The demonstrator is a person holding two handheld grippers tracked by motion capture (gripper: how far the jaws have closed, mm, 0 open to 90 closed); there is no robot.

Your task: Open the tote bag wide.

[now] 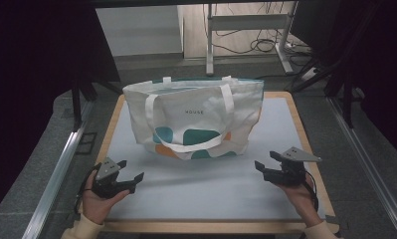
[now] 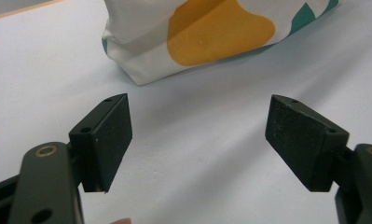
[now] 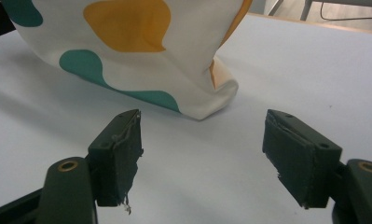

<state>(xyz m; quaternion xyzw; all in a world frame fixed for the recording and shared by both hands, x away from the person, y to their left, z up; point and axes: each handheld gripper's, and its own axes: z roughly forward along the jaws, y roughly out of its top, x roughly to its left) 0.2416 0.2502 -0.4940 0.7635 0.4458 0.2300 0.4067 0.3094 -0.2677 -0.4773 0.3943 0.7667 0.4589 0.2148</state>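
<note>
Fingers (image 2: 106,140) of the left gripper (image 1: 131,182) stand wide apart with nothing between them, and the right gripper (image 1: 267,164) is spread just as wide and just as empty. Both are held low over the near part of the tabletop (image 1: 211,194), one toward each near corner of the tote bag (image 1: 196,119), and neither touches the cloth. Beyond them the tote bag sits about the middle of the tabletop, partly upright and slumped, its mouth on the side away from the person and its base toward the grippers. Its long axis runs across the tabletop from left to right, and the printed face with the teal and orange patches looks toward the person. One white strap (image 1: 186,144) droops in a loop down that face. As far as I can judge, the handling has not begun: the bag is untouched, and the reaching, the gripping and whatever is to be done with it all remain. Behind the bag, a metal frame (image 1: 246,22) and loose cables (image 1: 265,45) lie on the floor.
</note>
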